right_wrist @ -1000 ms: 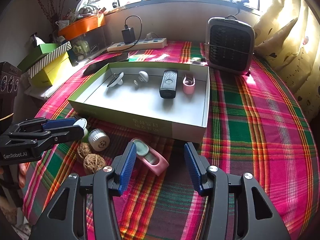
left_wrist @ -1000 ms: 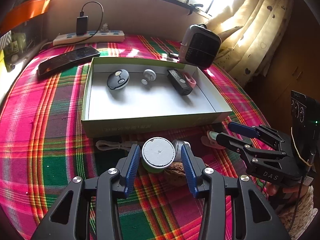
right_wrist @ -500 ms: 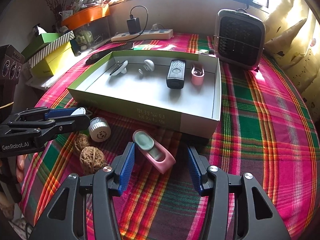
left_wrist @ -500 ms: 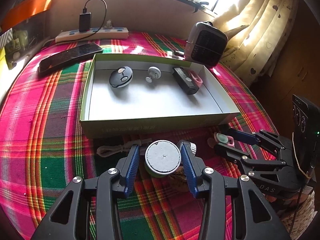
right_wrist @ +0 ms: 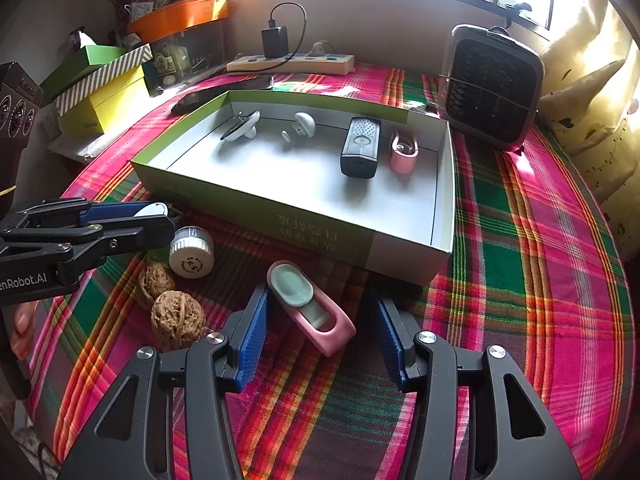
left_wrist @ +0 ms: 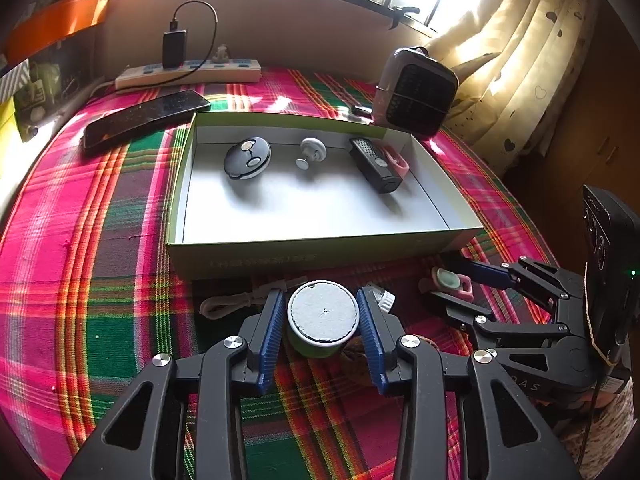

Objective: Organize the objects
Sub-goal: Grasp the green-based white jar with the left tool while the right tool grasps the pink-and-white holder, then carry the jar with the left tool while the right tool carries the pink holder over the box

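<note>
A green jar with a white lid (left_wrist: 322, 312) stands between the fingers of my left gripper (left_wrist: 320, 296). Its jaws are closing and both blue pads touch the jar's sides. In the right wrist view the left gripper (right_wrist: 168, 218) shows at the left, with the lid's edge peeking out. A pink case with a mint-green insert (right_wrist: 310, 308) lies on the plaid cloth between the fingers of my right gripper (right_wrist: 318, 296). That gripper is open; its left pad is close to the case and its right pad is well apart. The green-walled box (left_wrist: 240, 258) behind holds several small gadgets.
Two walnuts (right_wrist: 178, 318) and a small white jar on its side (right_wrist: 191, 252) lie beside the left gripper. A white cable (left_wrist: 228, 304) lies in front of the box. A phone (left_wrist: 144, 118), a power strip (left_wrist: 188, 74) and a small heater (left_wrist: 418, 94) sit behind it.
The left jaws have narrowed until the pads meet the green jar. The right gripper has edged forward, so the pink case lies deeper between its fingers.
</note>
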